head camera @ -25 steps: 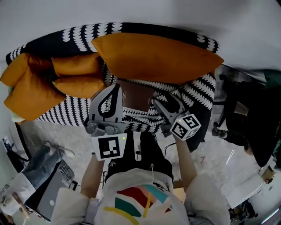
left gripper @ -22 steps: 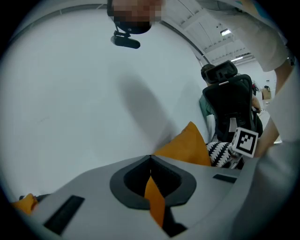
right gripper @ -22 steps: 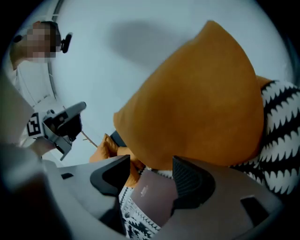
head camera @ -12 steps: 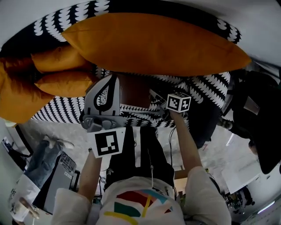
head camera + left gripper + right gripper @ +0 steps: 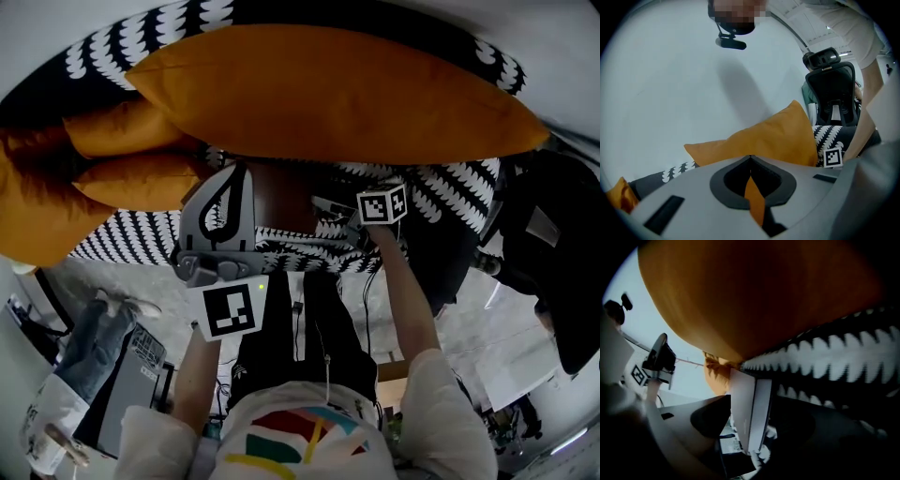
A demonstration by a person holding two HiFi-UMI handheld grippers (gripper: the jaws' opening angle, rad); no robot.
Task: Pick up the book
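Observation:
A brown book (image 5: 281, 192) lies on the black-and-white patterned sofa (image 5: 441, 187), just under the big orange cushion (image 5: 328, 94). My right gripper (image 5: 323, 204) is at the book's right edge. In the right gripper view the book (image 5: 743, 413) stands edge-on between the two jaws, which press on it from both sides, so my right gripper (image 5: 750, 399) is shut on it. My left gripper (image 5: 234, 183) hovers left of the book, raised off the sofa. Its jaws meet at the tips (image 5: 750, 158) with nothing held.
Smaller orange cushions (image 5: 122, 178) are piled at the sofa's left. A dark office chair (image 5: 553, 244) stands to the right. A laptop and a bag (image 5: 122, 375) lie on the floor at the left. My legs stand close to the sofa's front edge.
My head has moved closer to the sofa. The right gripper reached forward to the book's right edge and its marker cube turned. The left gripper stayed raised and shut.

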